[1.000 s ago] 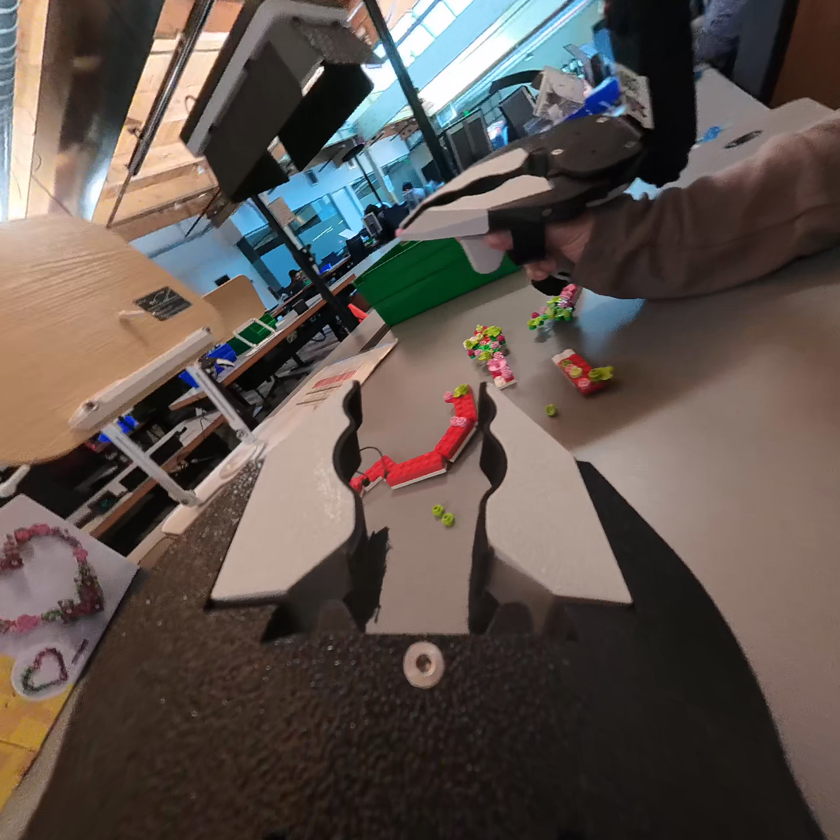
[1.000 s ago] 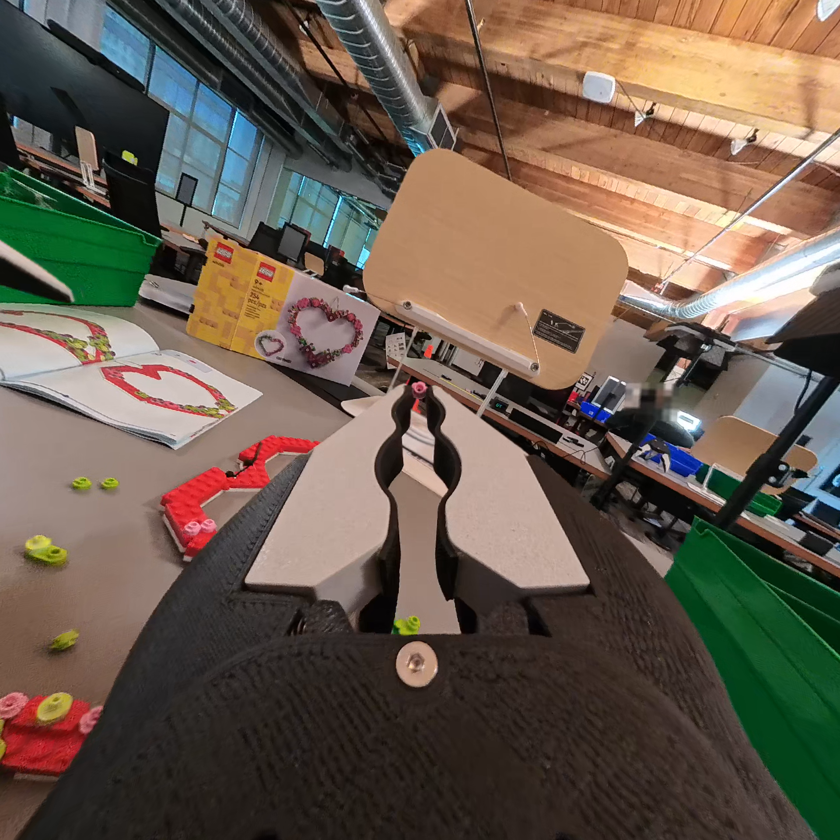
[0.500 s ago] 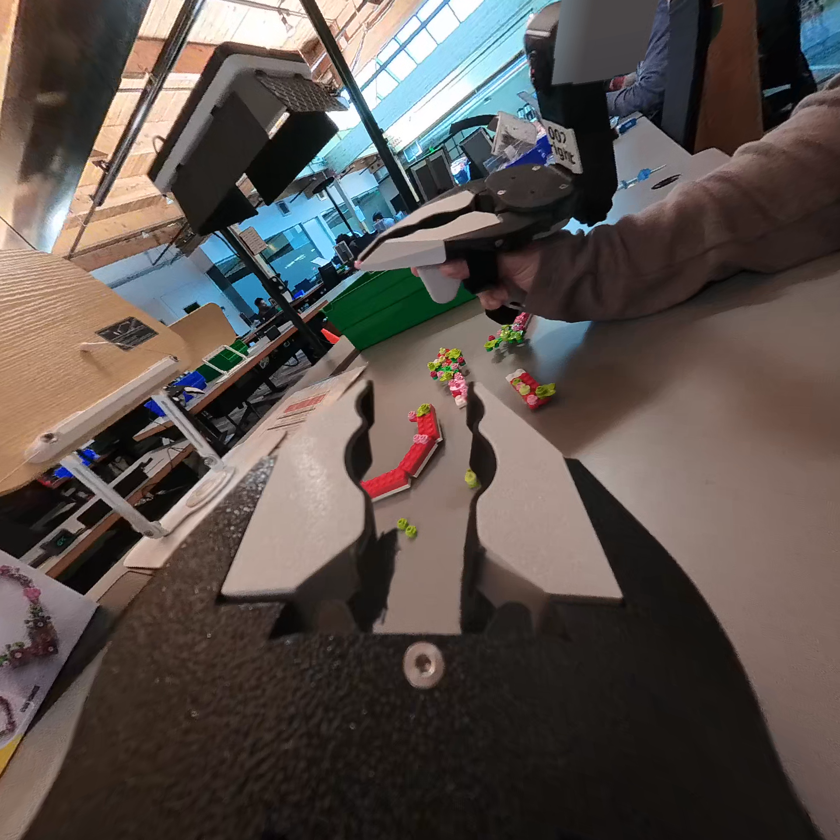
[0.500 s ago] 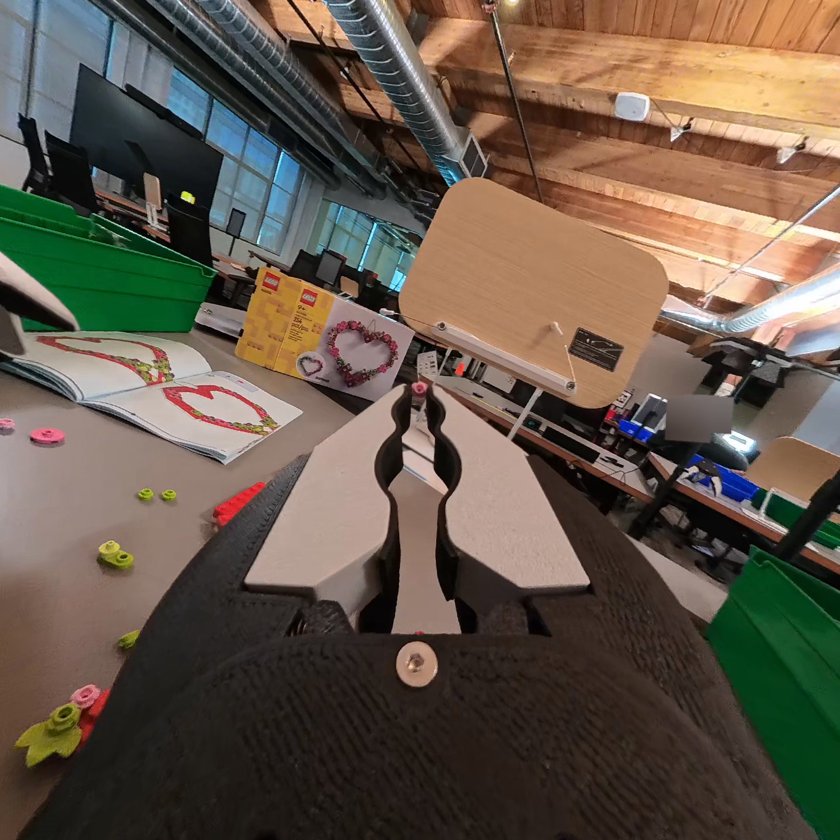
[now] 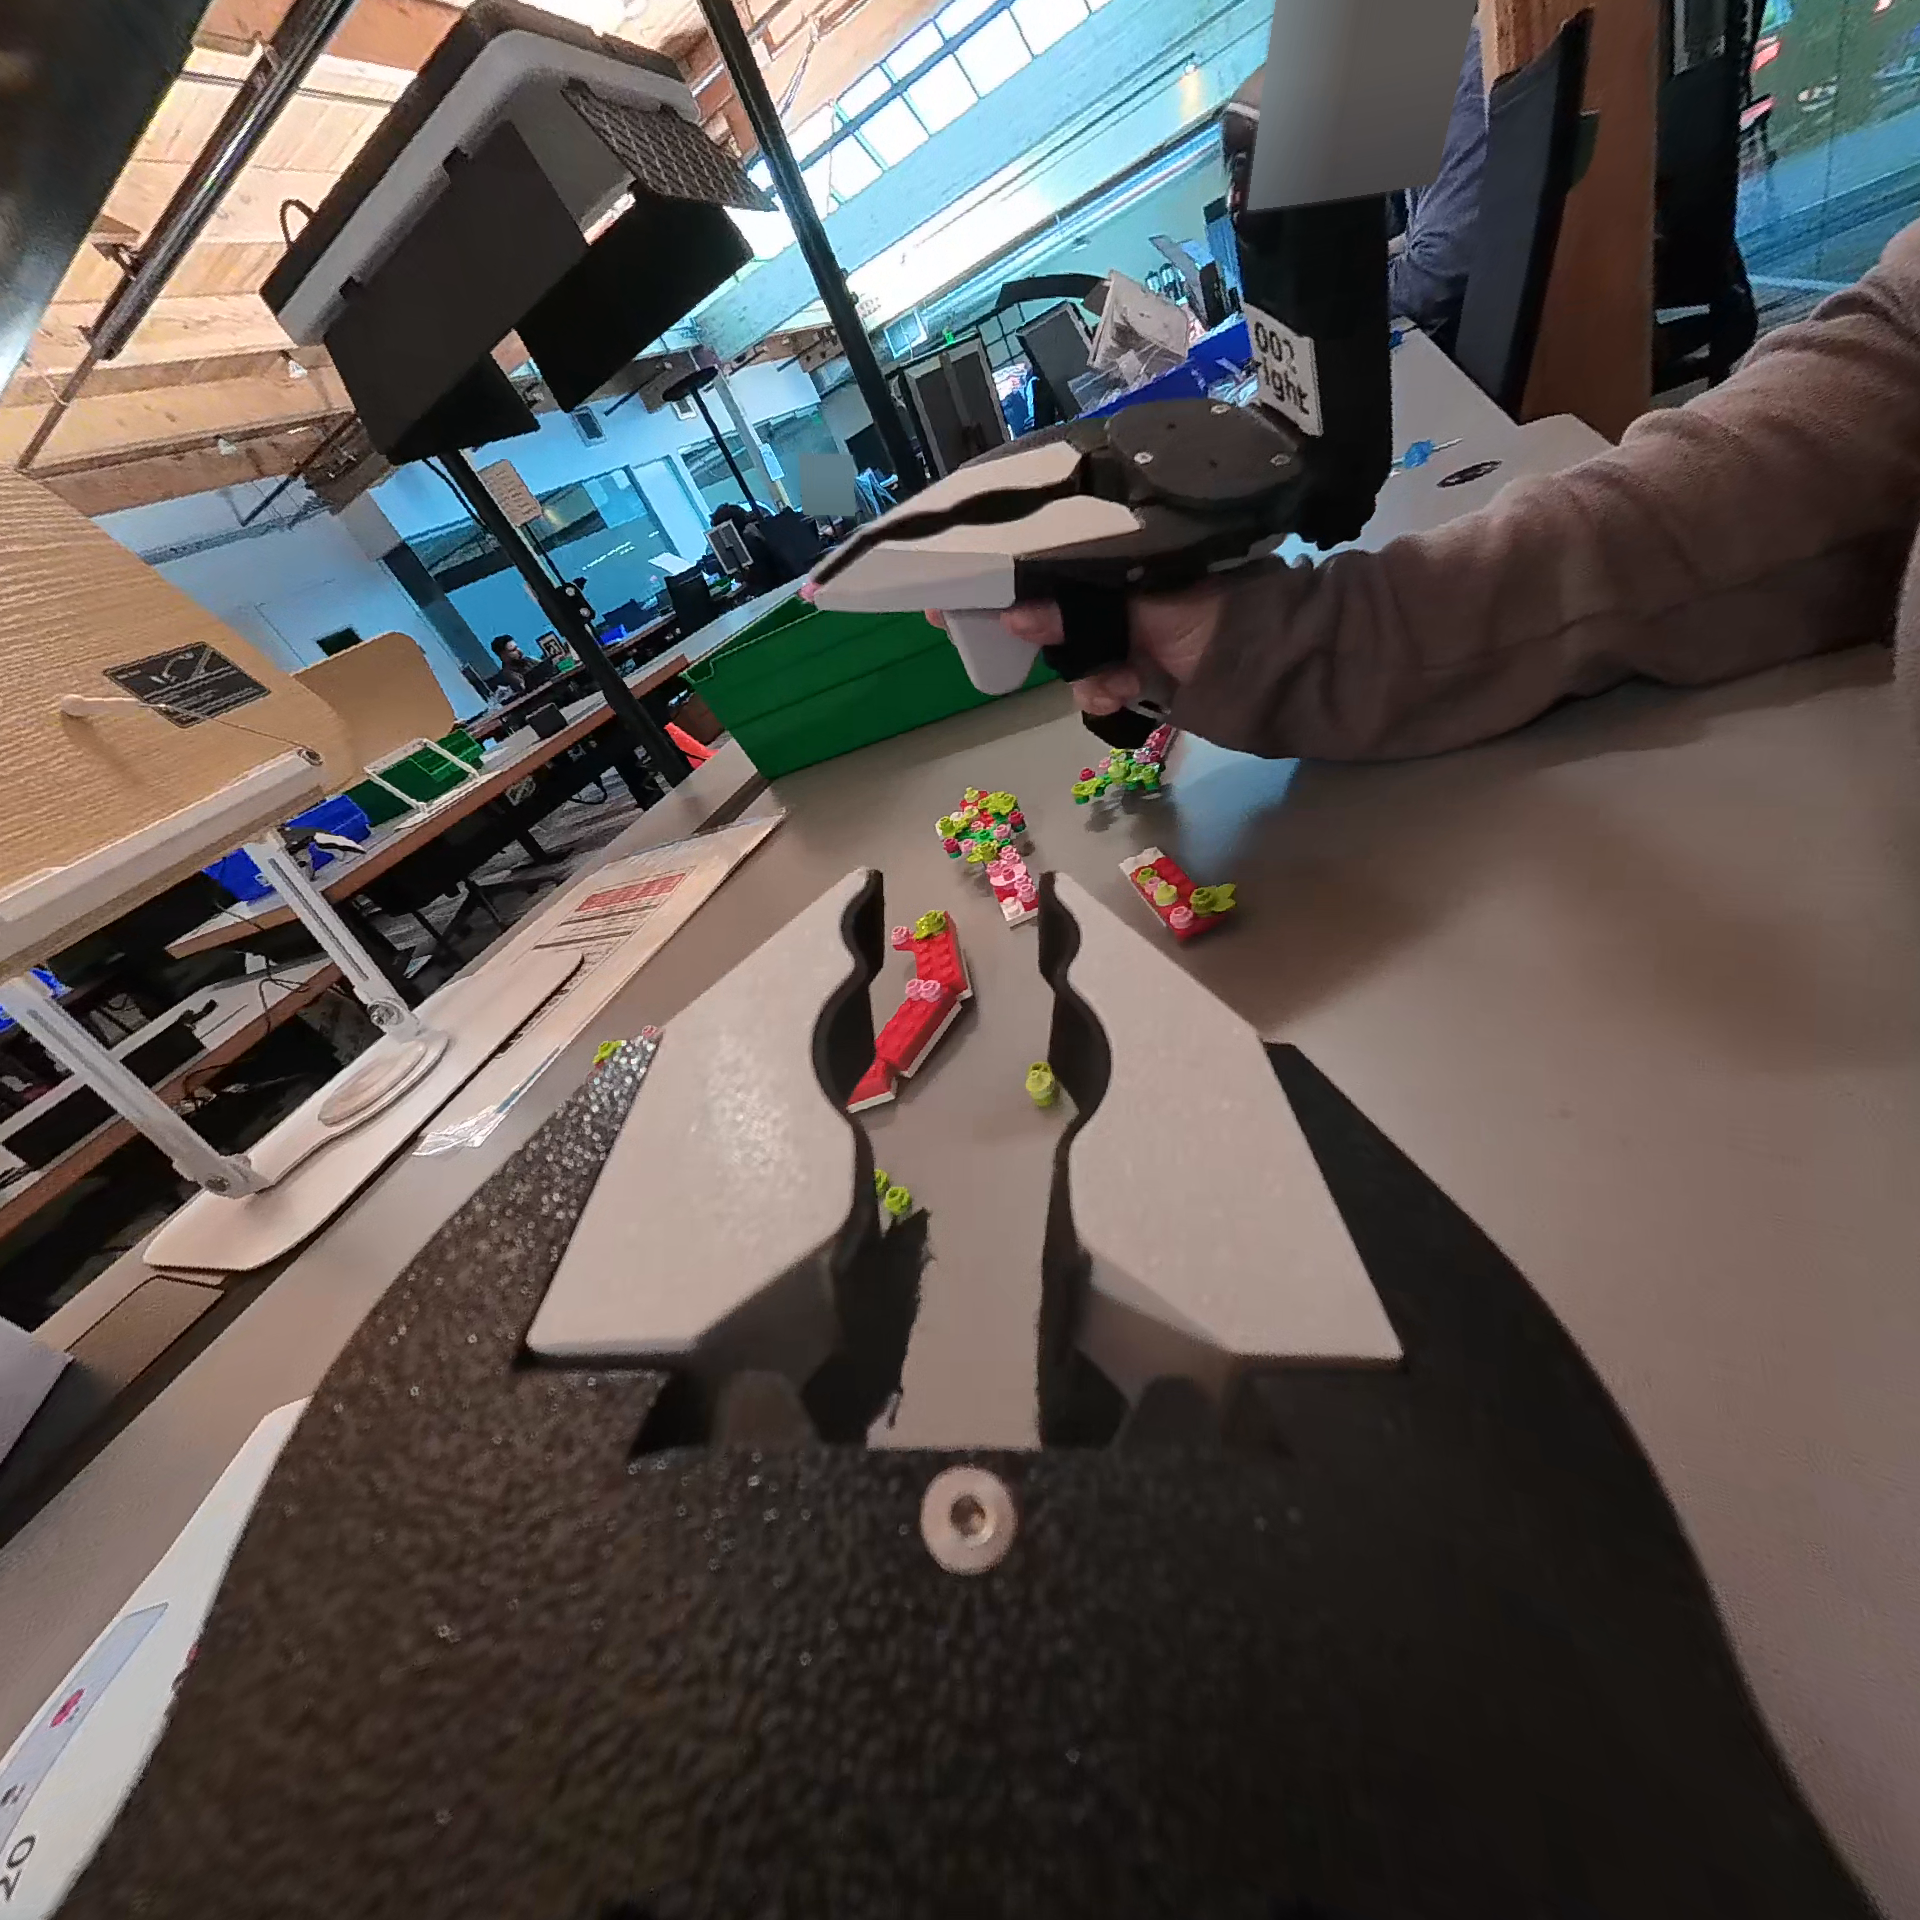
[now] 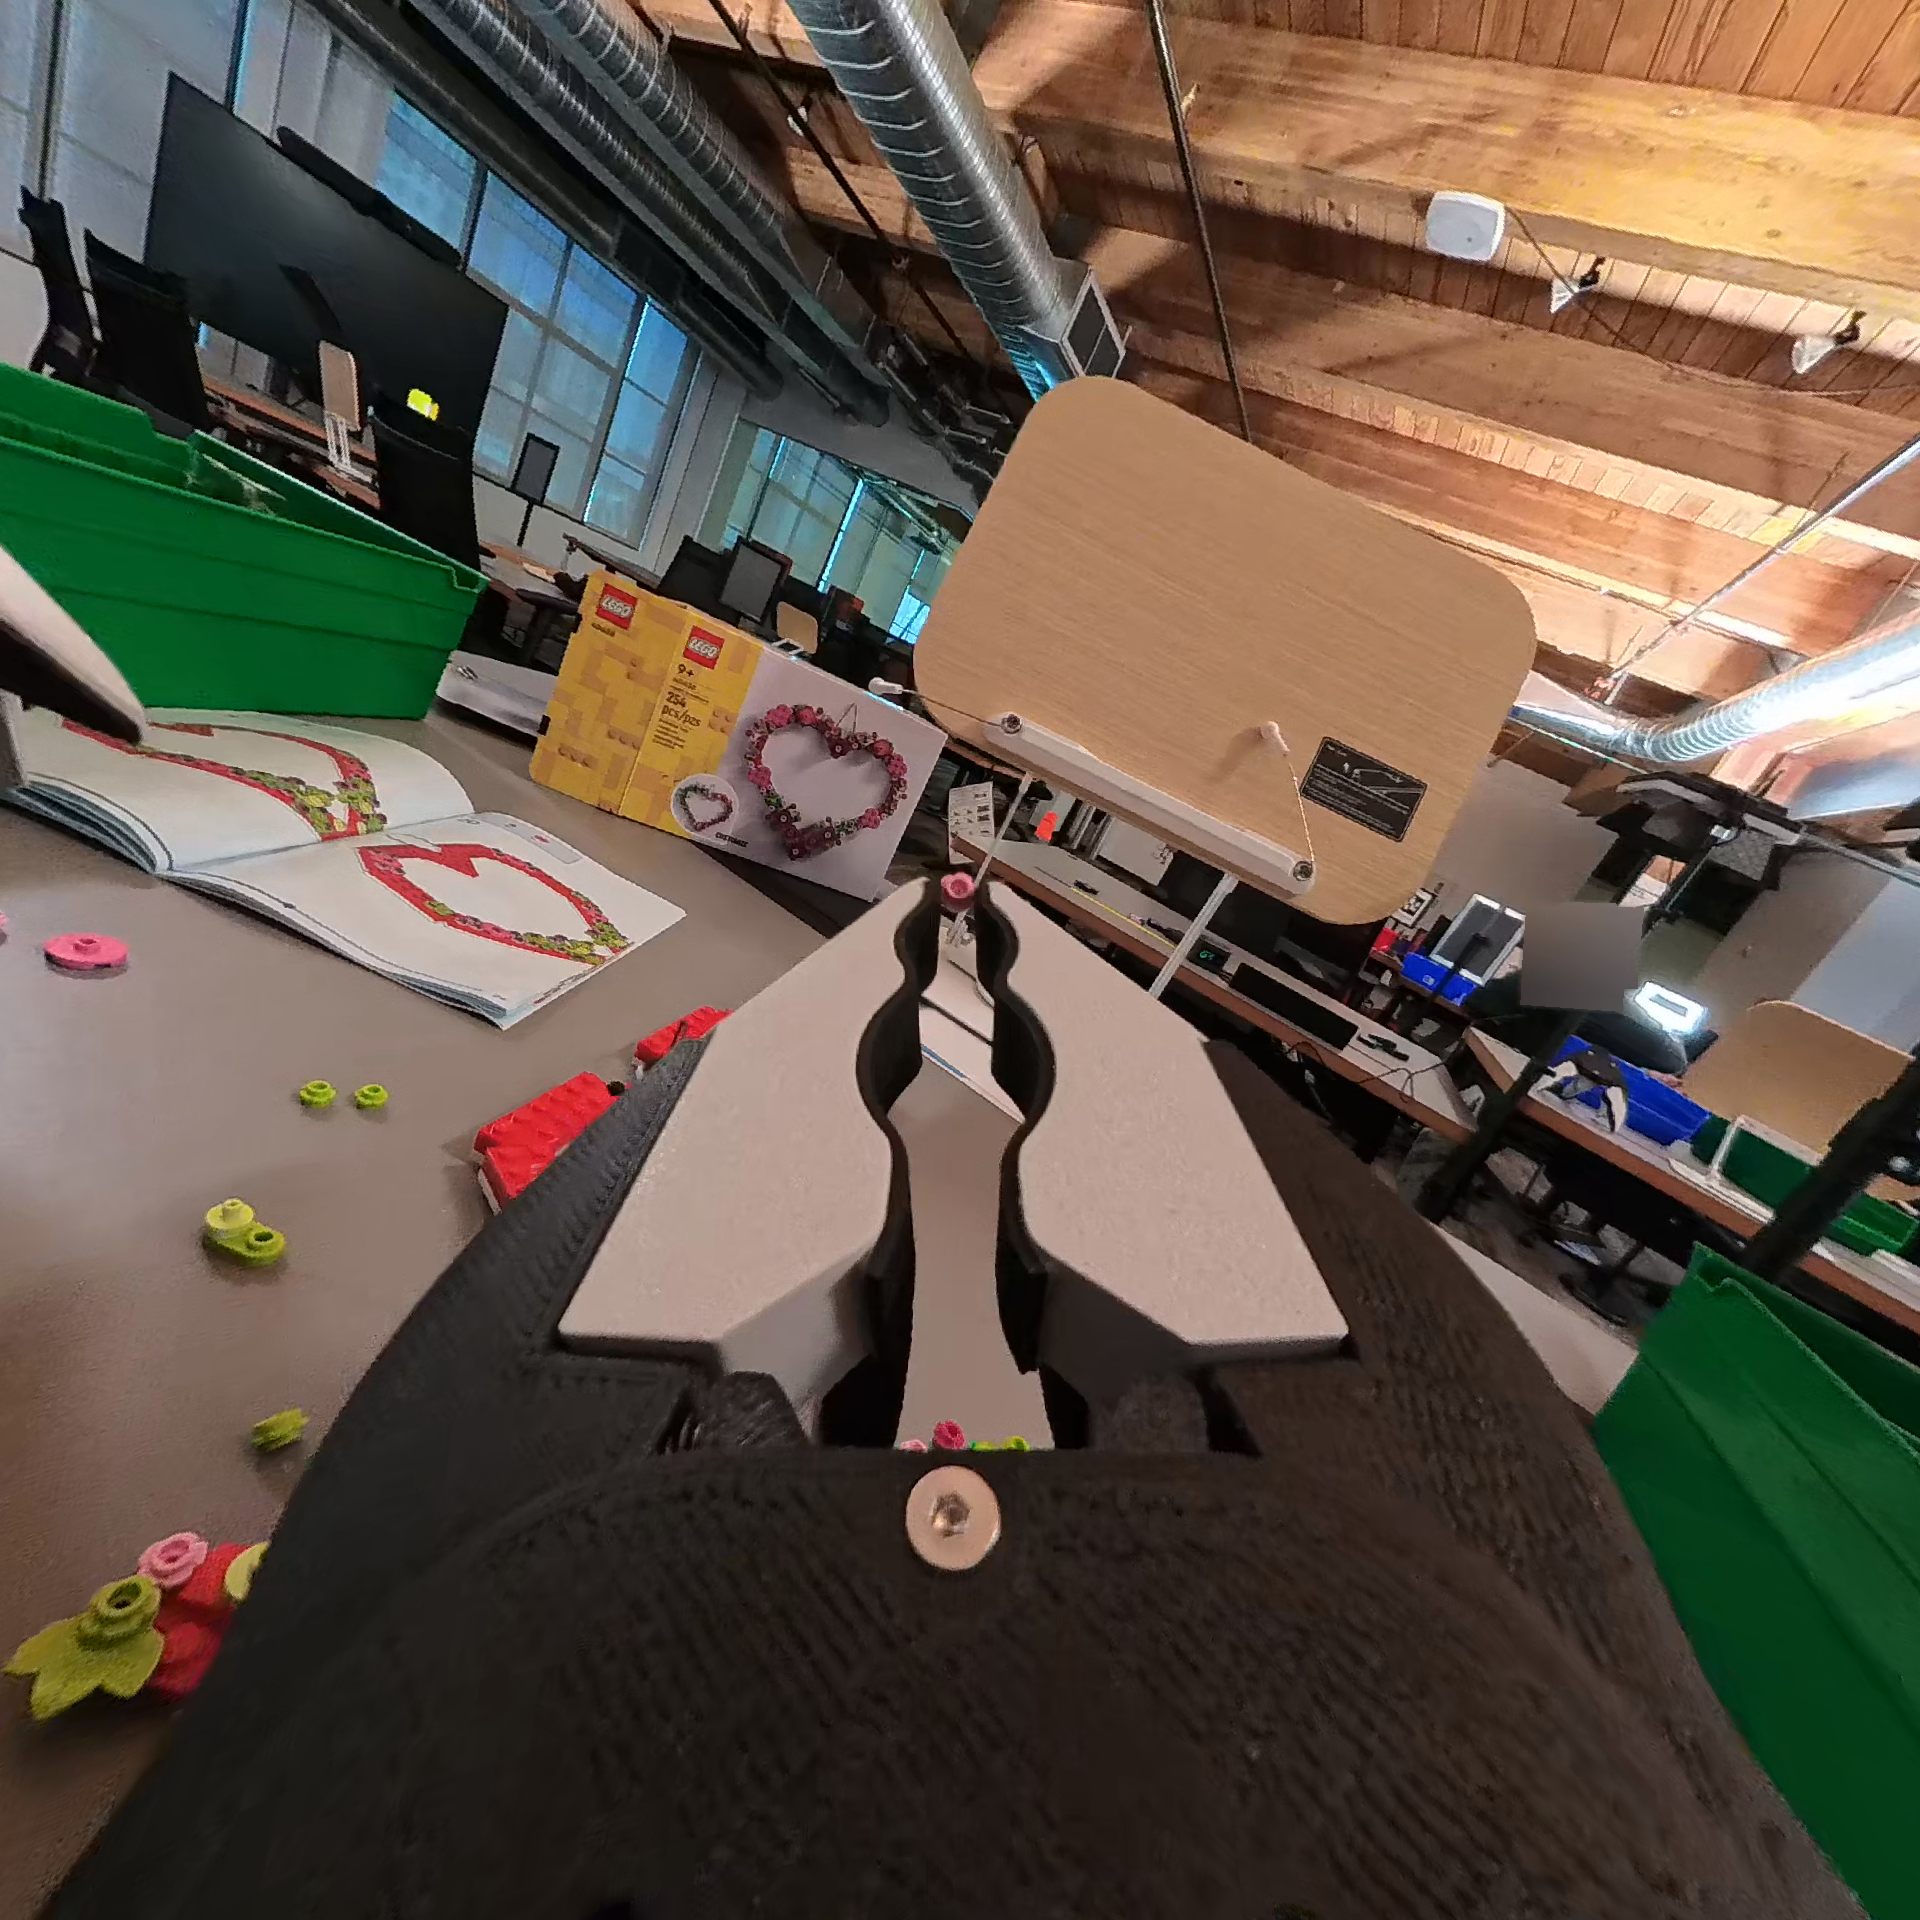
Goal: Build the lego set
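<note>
My left gripper (image 5: 961,894) is open and empty, low over the grey table. A red frame piece (image 5: 914,1008) with a few pink and lime flowers lies on the table, seen between its fingers. Lime studs (image 5: 1039,1081) lie beside it. My right gripper (image 6: 956,904) is shut on a small pink flower piece (image 6: 956,888) at its tips, held in the air. It also shows in the left wrist view (image 5: 821,592), held by a hand above the far table. The red frame piece (image 6: 540,1132) lies just left of the right gripper.
An open instruction booklet (image 6: 416,873), the set's box (image 6: 727,748), a green bin (image 6: 208,582) and a wooden book stand (image 6: 1226,644) ring the table. Loose lime pieces (image 6: 244,1231), a pink disc (image 6: 86,951) and flowered red sub-builds (image 5: 1179,899) are scattered about. Spacing between my two grippers at the tips: around 15 cm.
The left gripper has drawn back from the red frame piece, which looks smaller. The right gripper has swung left, bringing the booklet more into view, and still holds the pink piece.
</note>
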`<state>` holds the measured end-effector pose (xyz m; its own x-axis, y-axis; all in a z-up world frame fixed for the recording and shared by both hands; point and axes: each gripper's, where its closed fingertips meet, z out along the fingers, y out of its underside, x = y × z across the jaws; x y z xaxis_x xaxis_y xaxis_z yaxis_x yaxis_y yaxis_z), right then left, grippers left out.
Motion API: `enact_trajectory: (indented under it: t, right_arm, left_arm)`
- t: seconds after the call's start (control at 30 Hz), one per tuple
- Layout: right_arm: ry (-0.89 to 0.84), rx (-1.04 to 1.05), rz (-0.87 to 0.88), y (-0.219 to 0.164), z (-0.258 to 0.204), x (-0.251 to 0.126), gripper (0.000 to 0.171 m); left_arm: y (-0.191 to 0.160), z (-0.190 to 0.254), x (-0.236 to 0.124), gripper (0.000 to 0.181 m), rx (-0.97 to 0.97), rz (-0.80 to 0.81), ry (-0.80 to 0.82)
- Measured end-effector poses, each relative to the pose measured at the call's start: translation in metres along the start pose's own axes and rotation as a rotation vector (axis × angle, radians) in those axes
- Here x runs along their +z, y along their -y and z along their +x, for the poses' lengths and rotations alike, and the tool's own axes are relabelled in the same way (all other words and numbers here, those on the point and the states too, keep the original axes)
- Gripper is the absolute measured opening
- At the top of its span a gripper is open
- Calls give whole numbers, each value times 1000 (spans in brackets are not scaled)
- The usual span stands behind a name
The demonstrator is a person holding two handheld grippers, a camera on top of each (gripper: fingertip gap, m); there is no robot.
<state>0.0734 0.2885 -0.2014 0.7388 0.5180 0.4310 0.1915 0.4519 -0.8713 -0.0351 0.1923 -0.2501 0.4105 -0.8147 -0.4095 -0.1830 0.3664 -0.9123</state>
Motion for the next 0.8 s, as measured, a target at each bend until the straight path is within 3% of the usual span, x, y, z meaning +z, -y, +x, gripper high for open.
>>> enact_trajectory:
  t: [0.8]
  right_arm:
    - [20,-19,-14,-5,-5,2,5]
  left_arm:
    - [1,-14,-9,26,-118,26,39]
